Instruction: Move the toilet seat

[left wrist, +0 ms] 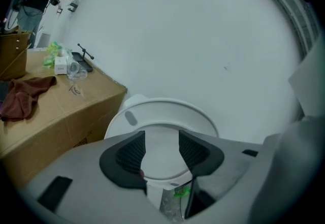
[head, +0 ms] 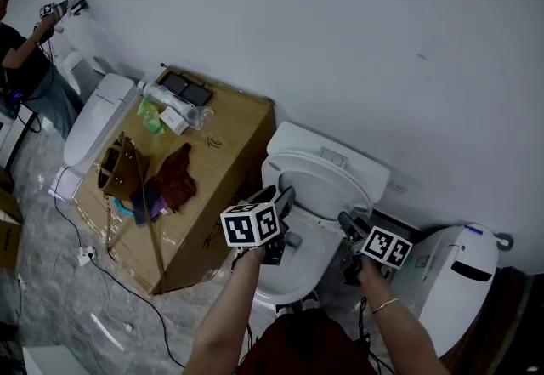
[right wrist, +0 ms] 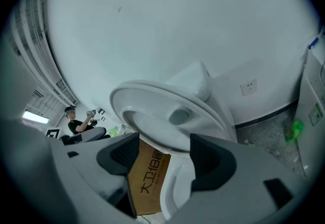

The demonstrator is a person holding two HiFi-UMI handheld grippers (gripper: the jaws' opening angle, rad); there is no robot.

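Our left gripper (left wrist: 161,139) and right gripper (right wrist: 165,149) are open, empty. With the toilet seat (left wrist: 167,111) just ahead of the left jaws, we'd take its rim deep, then swing slowly.

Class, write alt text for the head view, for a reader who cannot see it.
Seen from above, a person holds the left gripper and right gripper, both with jaws apart, over a white toilet with its toilet seat raised toward the wall. A cardboard box with a brown bag and a reddish cloth on it stands beside the toilet.
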